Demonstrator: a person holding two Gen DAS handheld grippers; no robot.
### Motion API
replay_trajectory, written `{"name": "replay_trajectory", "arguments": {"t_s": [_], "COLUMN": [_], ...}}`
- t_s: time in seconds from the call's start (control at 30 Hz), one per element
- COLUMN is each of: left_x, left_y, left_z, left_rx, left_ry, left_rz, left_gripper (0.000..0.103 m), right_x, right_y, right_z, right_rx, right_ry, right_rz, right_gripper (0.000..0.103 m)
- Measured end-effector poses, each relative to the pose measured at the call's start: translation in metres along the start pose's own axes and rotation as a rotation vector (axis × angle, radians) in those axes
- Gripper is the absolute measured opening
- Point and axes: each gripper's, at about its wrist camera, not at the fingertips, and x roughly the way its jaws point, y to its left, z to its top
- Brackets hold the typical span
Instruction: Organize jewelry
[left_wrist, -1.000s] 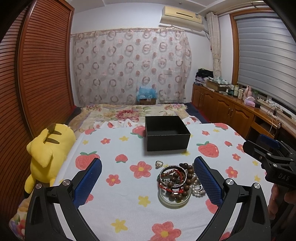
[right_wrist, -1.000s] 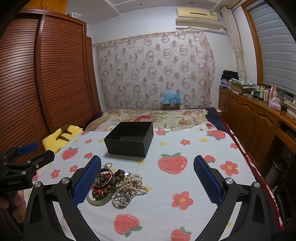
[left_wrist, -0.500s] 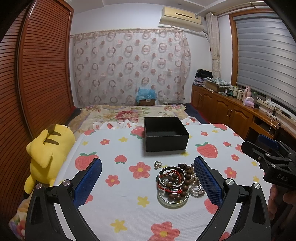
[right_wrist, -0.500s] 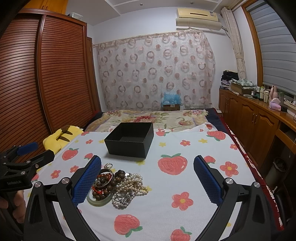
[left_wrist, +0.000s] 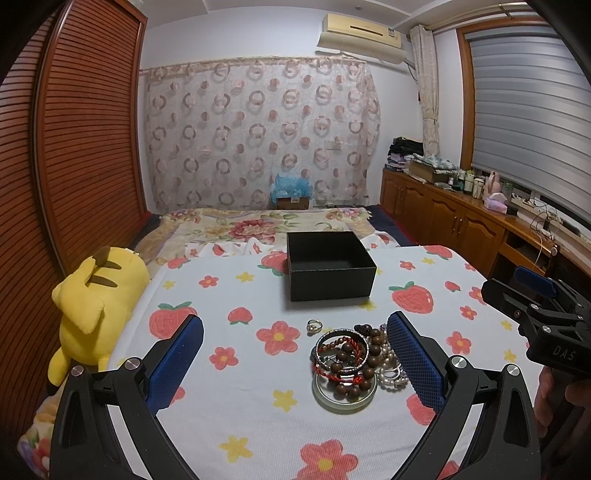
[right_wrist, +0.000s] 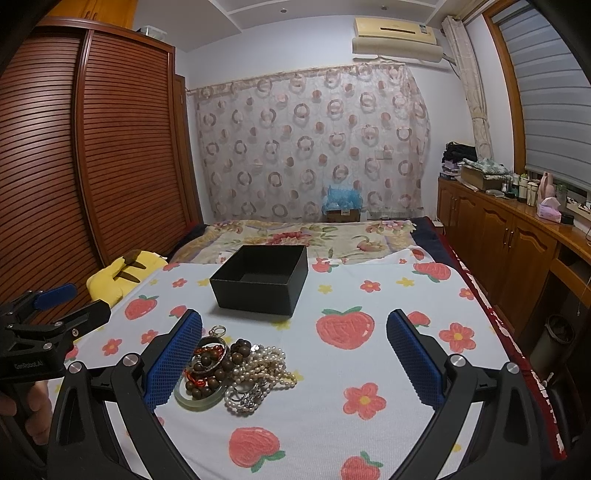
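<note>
Both grippers are spread wide and holding nothing. The left gripper (left_wrist: 295, 363) hangs low over the sheet (left_wrist: 236, 402) with the jewelry pile (left_wrist: 356, 360) sitting between its blue pads, closer to the right-hand one. The right gripper (right_wrist: 295, 363) is wide too, and from its camera the pile (right_wrist: 231, 371) sits by the left pad, partly tucked behind it.

Using the black box (left_wrist: 328, 264) as the landmark: it's open on top, looks empty from what I can see, and sits on the strawberry-and-flower sheet. The pile is in front of the box, on the camera side, a bit apart from it. In the pile there's a pale green bangle (left_wrist: 345, 400) lying flat, with dark wooden beads (left_wrist: 354, 373), a red cord bracelet (left_wrist: 332, 373) and a silver bangle (left_wrist: 341, 349) stacked on it. A tangle of pearls (right_wrist: 267, 367) lies right of those, touching them. A small ring (left_wrist: 314, 325) sits alone between the box and the pile, just off the pile's edge.

Left of the box, at the sheet's edge, lies a yellow plush (left_wrist: 94, 299). Right of the box, the other gripper (left_wrist: 543, 314) pokes into the left camera's view.
</note>
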Motion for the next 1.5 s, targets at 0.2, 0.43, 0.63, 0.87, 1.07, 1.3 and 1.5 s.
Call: {"name": "replay_trajectory", "arguments": {"t_s": [0.2,0.43,0.63,0.87,1.07,1.3,1.5], "left_x": [0.000,0.003,0.018,0.038,0.056,0.075,0.101], "left_y": [-0.001,-0.003,-0.001,0.008,0.008,-0.001,-0.010], "left_z": [-0.001,-0.003,-0.016,-0.028,-0.035,-0.038,-0.035], "left_rx": [0.001,0.003,0.016,0.018,0.031,0.053,0.057], "left_ry": [0.000,0.012,0.069,0.133,0.183,0.234,0.290], "left_rz": [0.000,-0.002,-0.015,-0.044,-0.081,-0.148,-0.236], "left_gripper": [0.096,0.096,0.096,0.096,0.096,0.096,0.094], "right_x": [-0.002,-0.001,0.013,0.027,0.038,0.042,0.044], "right_y": [0.001,0.007,0.008,0.003,0.003,-0.001,-0.005], "right_z": [0.004,0.003,-0.004,-0.027,-0.043,-0.055,-0.056], "right_rx": [0.000,-0.007,-0.024,-0.051,-0.076,-0.070,-0.065], "right_ry": [-0.003,0.014,0.045,0.094,0.149,0.194,0.217], "right_rz": [0.002,0.016,0.032,0.083,0.110,0.131,0.143], "right_gripper": [0.101,0.101,0.101,0.101,0.091,0.079,0.072]}}
